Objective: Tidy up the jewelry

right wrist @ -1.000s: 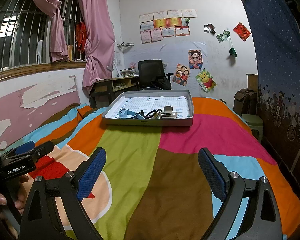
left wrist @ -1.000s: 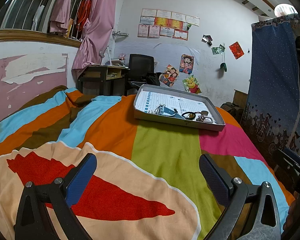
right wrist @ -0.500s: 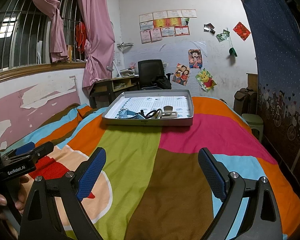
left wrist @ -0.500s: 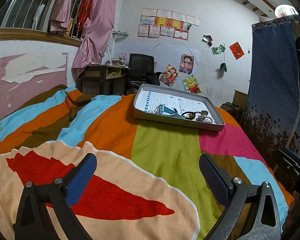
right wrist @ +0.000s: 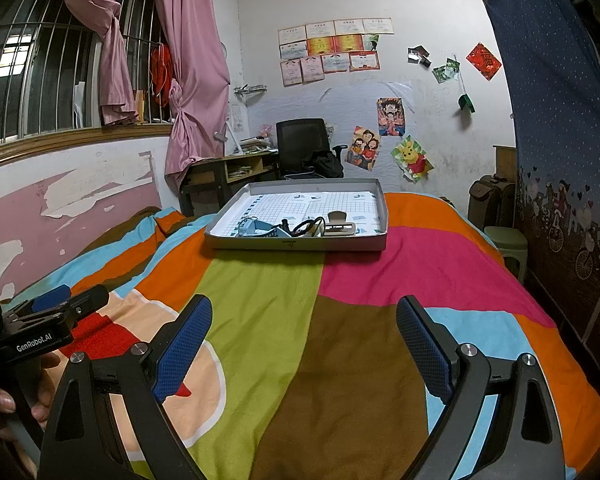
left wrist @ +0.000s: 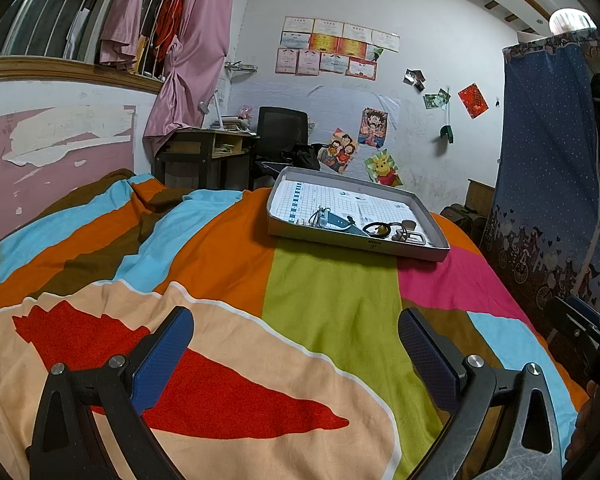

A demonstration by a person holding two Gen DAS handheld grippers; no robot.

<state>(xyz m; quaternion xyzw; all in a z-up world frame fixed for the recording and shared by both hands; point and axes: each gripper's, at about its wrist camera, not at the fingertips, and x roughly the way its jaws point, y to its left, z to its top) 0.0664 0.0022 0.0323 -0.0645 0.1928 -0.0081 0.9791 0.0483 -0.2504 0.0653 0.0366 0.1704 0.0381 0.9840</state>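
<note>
I hold both tools low over the bed (right wrist: 352,292), well short of the grey tray (right wrist: 374,245) that sits on the striped cover toward the far end. The left tool (left wrist: 296,344) has its blue pads spread wide with nothing between them, and the right tool (right wrist: 304,332) is likewise spread and empty.

The jewelry (right wrist: 300,229) lies in a small heap along the near edge of the tray, on its gridded paper liner: a bluish strap-like piece, a dark looped cord, and a pale clip or buckle just beside them. In the left view the same heap (left wrist: 364,227) reads as a tangle touching or nearly touching itself; I cannot tell the pieces apart in detail from here.

My judgement: this fits either an approach toward the heap or a pull-back after dealing with it, since the pieces sit bunched, not spread across the grid, yet both tools are far off and empty. If sorting is what remains, reaching the heap would call for closing a long gap and then a fine pinch on thin, snag-prone pieces close to the tray wall.

Against the frames from a second and half a second ago, I see almost no change: tray, heap and both tools keep the same places, with only the slightest drift in the left view.
</note>
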